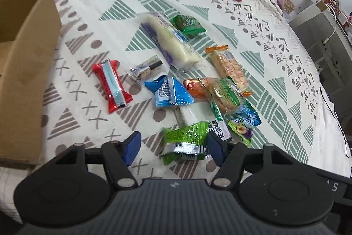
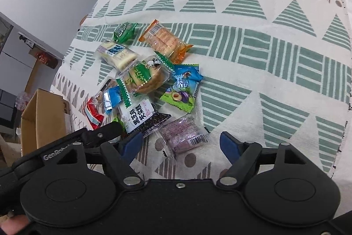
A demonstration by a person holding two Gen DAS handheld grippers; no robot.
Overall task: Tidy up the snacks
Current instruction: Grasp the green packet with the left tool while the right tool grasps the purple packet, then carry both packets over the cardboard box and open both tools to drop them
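Both grippers hang over the patterned tablecloth: left gripper spread wide around a green packet, cardboard box at far left; right gripper spread wide around a purple packet, the snack pile just beyond.

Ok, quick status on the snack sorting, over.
Left gripper open, green packet between its fingers. Right gripper open around purple packet. Cardboard box waiting at left. Remaining snacks piled, overlapping.
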